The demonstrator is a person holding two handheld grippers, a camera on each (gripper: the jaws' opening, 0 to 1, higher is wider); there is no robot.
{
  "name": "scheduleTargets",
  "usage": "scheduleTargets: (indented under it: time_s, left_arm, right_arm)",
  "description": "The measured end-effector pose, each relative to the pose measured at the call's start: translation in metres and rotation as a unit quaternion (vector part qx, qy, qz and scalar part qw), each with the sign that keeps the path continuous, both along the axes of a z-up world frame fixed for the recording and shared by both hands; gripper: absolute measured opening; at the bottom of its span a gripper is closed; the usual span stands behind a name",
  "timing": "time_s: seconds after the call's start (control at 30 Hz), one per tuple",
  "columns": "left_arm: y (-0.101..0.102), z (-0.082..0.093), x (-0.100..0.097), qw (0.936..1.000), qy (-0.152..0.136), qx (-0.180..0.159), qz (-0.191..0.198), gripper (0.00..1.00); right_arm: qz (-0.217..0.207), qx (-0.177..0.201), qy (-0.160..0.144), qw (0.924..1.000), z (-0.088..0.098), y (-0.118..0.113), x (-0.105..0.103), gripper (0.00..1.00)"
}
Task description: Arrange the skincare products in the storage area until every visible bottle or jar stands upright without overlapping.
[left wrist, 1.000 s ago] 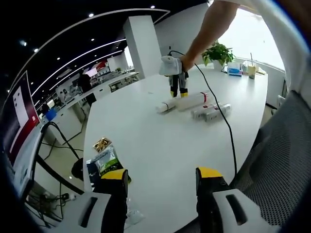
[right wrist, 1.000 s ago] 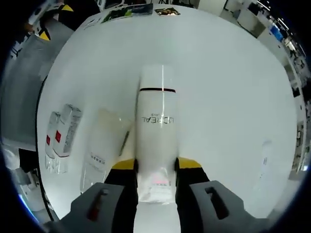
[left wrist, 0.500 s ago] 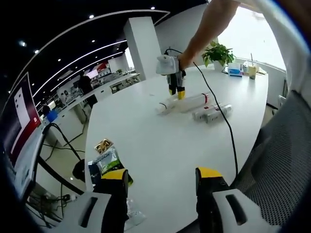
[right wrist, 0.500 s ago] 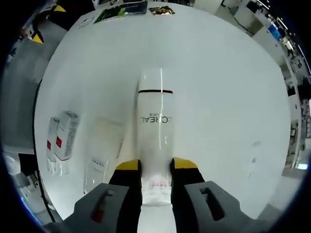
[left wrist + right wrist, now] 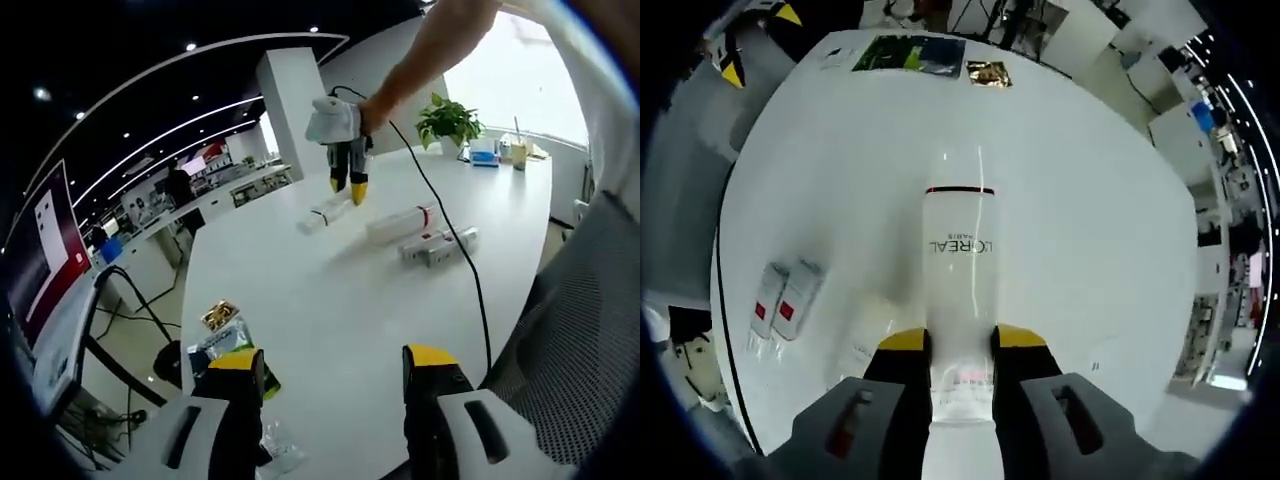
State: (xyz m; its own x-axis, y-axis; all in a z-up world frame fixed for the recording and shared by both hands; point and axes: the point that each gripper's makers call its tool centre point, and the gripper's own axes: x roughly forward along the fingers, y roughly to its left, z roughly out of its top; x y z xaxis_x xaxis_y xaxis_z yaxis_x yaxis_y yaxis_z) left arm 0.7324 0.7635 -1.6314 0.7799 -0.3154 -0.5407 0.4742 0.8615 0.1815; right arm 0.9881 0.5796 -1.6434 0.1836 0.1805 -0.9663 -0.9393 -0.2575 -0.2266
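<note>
A long white table (image 5: 330, 300) stood in an open-plan office, with a potted plant (image 5: 449, 120) at its far end and snack packets (image 5: 225, 335) near its close edge. The right gripper (image 5: 960, 345) had its yellow-tipped jaws closed on the foot of a white bottle (image 5: 961, 270), held clear above the table, while a frosted tube (image 5: 862, 335) and two small tubes (image 5: 785, 300) lay flat below, side by side and near one another. The left gripper (image 5: 327, 372) hung over the near edge, jaws wide apart and holding nothing.
</note>
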Motion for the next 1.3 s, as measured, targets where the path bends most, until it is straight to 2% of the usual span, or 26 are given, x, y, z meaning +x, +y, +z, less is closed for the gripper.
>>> scheduleTargets:
  time_s: [0.2,0.3,0.4,0.57,0.7,0.77,0.87,0.93,1.0,1.07,1.1,1.13,1.17,1.2,1.23,1.27,1.3]
  left_arm:
    - [-0.004,0.007,0.0,0.9998,-0.016,-0.006,-0.01,0.58]
    - [-0.006,0.01,0.0,0.9996,-0.021,-0.01,-0.013,0.58]
    - [-0.007,0.012,0.0,0.9995,-0.025,-0.01,-0.016,0.58]
    - [-0.011,0.019,0.0,0.9988,-0.037,-0.024,-0.022,0.6]
    - [-0.02,0.026,0.0,0.9972,-0.037,-0.053,-0.036,0.65]
    - [-0.023,0.029,-0.001,0.9962,-0.037,-0.067,-0.042,0.66]
    - [-0.029,0.035,0.0,0.9927,-0.021,-0.108,-0.049,0.66]
    - [-0.034,0.037,-0.001,0.9876,0.005,-0.145,-0.06,0.66]
    - [-0.045,0.044,-0.002,0.9795,0.018,-0.178,-0.092,0.66]
    - [-0.058,0.054,-0.003,0.9612,0.043,-0.25,-0.11,0.68]
    - [-0.064,0.051,-0.007,0.9464,0.092,-0.288,-0.113,0.69]
    - [-0.068,0.05,-0.009,0.9386,0.109,-0.304,-0.122,0.7]
    - [-0.071,0.051,-0.009,0.9322,0.114,-0.318,-0.129,0.68]
    - [-0.072,0.05,-0.009,0.9314,0.118,-0.319,-0.129,0.65]
    - [-0.071,0.051,-0.007,0.9325,0.11,-0.319,-0.129,0.62]
    - [-0.072,0.052,-0.005,0.9322,0.099,-0.323,-0.129,0.59]
    - [-0.072,0.051,-0.004,0.9312,0.101,-0.326,-0.127,0.58]
  right_arm:
    - [0.076,0.005,-0.051,0.9958,0.028,0.026,-0.045,0.18]
    - [0.1,0.007,-0.055,0.9934,0.034,0.034,-0.073,0.18]
    - [0.139,0.005,-0.076,0.9874,0.042,0.043,-0.096,0.18]
    - [0.165,0.005,-0.085,0.9827,0.051,0.051,-0.134,0.19]
    - [0.215,-0.007,-0.12,0.9693,0.055,0.061,-0.155,0.19]
    - [0.219,-0.006,-0.125,0.9676,0.055,0.064,-0.163,0.19]
    - [0.242,-0.007,-0.14,0.9601,0.056,0.071,-0.177,0.19]
    - [0.259,-0.006,-0.152,0.954,0.059,0.076,-0.184,0.19]
    - [0.283,-0.007,-0.164,0.9449,0.062,0.08,-0.191,0.19]
    - [0.311,-0.009,-0.179,0.9332,0.064,0.084,-0.196,0.2]
    - [0.317,-0.009,-0.18,0.9311,0.064,0.085,-0.199,0.2]
    - [0.328,-0.009,-0.181,0.9273,0.064,0.086,-0.202,0.2]
    - [0.338,-0.008,-0.184,0.9227,0.065,0.088,-0.206,0.2]
    - [0.345,-0.008,-0.185,0.9203,0.065,0.088,-0.211,0.2]
    - [0.354,-0.007,-0.184,0.917,0.066,0.09,-0.215,0.2]
    - [0.37,-0.008,-0.188,0.9098,0.067,0.092,-0.219,0.2]
    - [0.379,-0.01,-0.195,0.9046,0.068,0.093,-0.223,0.2]
